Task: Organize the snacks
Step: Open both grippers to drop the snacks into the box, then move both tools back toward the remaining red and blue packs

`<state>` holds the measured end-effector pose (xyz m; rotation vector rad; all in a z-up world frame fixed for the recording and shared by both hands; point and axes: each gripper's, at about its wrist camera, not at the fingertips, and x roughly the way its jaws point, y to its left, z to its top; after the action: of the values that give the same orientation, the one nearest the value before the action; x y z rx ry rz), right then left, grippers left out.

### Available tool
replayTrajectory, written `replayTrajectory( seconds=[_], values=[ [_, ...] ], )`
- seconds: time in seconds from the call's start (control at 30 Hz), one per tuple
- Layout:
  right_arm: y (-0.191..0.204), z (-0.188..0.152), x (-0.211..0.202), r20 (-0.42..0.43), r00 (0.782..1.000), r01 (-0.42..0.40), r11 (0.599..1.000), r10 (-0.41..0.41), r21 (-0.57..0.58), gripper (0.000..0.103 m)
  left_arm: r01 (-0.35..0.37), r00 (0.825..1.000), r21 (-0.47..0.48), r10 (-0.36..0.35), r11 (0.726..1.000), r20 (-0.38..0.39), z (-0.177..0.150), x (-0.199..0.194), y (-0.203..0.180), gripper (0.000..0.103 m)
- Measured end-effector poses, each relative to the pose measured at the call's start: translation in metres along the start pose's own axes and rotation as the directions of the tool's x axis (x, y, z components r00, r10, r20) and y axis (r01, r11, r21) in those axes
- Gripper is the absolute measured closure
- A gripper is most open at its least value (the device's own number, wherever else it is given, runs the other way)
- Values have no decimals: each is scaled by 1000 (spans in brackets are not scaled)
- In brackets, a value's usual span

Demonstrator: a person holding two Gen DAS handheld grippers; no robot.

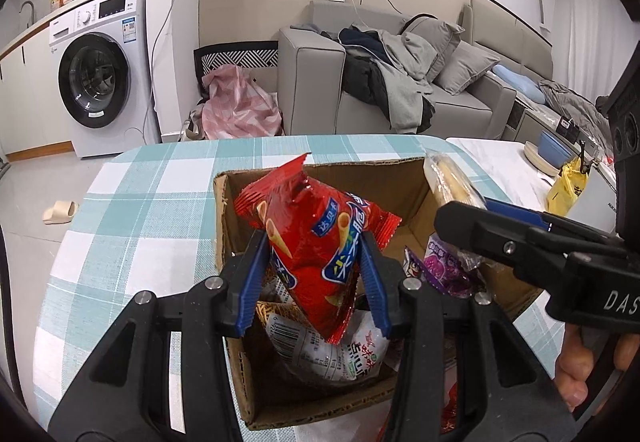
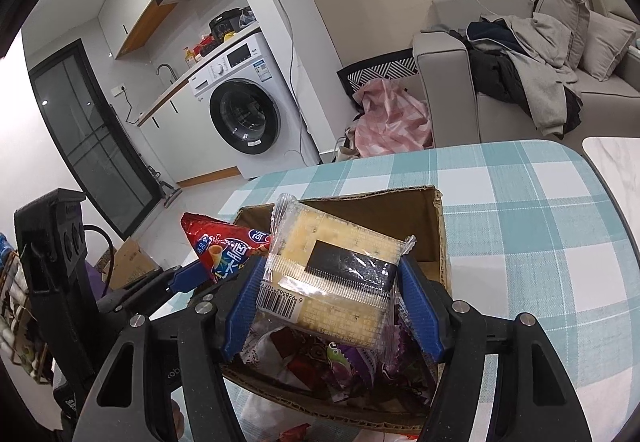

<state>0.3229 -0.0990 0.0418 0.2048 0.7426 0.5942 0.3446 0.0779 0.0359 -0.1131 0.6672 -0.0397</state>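
Left wrist: cardboard box (image 1: 384,178) w/ snack packs, left gripper (image 1: 316,278) pinching red bag (image 1: 316,242), right gripper (image 2: 332,306) pinching cracker pack (image 2: 336,282).

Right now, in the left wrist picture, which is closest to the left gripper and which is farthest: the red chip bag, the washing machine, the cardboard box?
1. Red chip bag: pinched in the left gripper's jaws.
2. Cardboard box: right below and ahead, on the table.
3. Washing machine: far left, across the floor.
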Motion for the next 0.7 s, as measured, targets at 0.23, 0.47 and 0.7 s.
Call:
replayTrajectory(
  seconds=[0.23,0.47,0.7],
  values=[
    [0,0,2,-2,1000,3,1000,-3,2,34,-3,1000,5,3,1000,-17,-4,8,2,61],
    [-3,0,-4,16,1000,11,1000,-11,2,24,9,1000,-1,-9,1000,-14,-1,-1,1,60],
    [2,-4,-28,38,999,21,998,-20,-51,9,8,1000,-19,-7,1000,15,1,-31,2,21]
  ],
)
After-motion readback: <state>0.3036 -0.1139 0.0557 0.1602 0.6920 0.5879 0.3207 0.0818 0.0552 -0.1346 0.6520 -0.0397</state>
